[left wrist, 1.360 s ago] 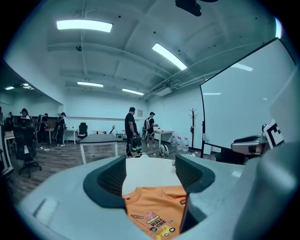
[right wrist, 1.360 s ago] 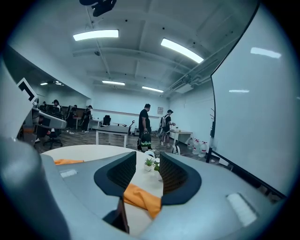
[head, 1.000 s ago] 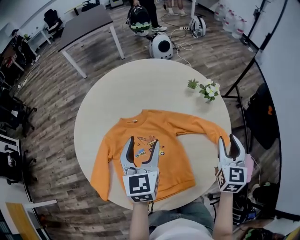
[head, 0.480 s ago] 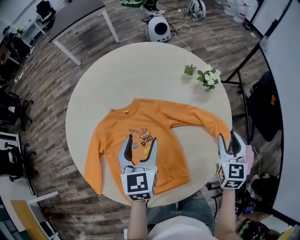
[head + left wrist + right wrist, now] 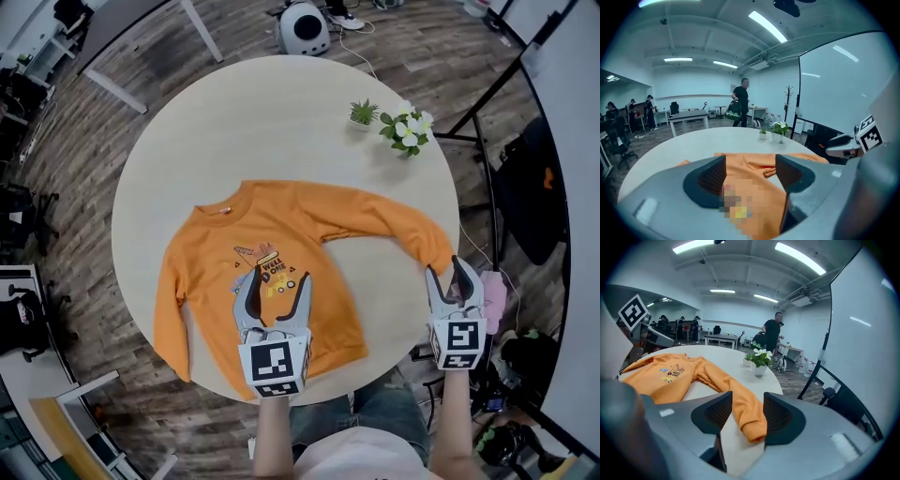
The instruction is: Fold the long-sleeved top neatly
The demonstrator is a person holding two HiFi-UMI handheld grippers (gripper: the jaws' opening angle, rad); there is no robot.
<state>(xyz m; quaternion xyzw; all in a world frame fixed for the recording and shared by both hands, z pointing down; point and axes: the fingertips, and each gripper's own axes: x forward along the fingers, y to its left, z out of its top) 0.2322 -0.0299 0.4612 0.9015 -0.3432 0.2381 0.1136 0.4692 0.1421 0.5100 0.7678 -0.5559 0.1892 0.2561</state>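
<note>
- the orange top [image 5: 281, 234] lies flat and face up on the round table [image 5: 262, 112], neck away from the person. one sleeve runs down the left side and the other stretches out to the right.
- the left gripper [image 5: 273, 281] hovers over the lower front of the top, jaws spread and pinching nothing.
- the right gripper [image 5: 446, 270] sits at the table's right rim with its jaws spread. the cuff [image 5: 752, 426] of the stretched sleeve lies in the gap between them, not yet pinched.
- nothing is folded yet, so i'd say the sleeve comes first.
- that cuff is right at the rim. a nudge instead of a clean pinch could push it over the edge, and the hanging weight would drag the sleeve after it.
- a shallow bite may catch only the upper layer, so the sleeve twists as it lifts.
- the little flower pots [image 5: 403, 127] stand near the sleeve's far side. a wide swing could knock them.
- if the left jaws press and slide, the front bunches and the fold goes crooked.
</note>
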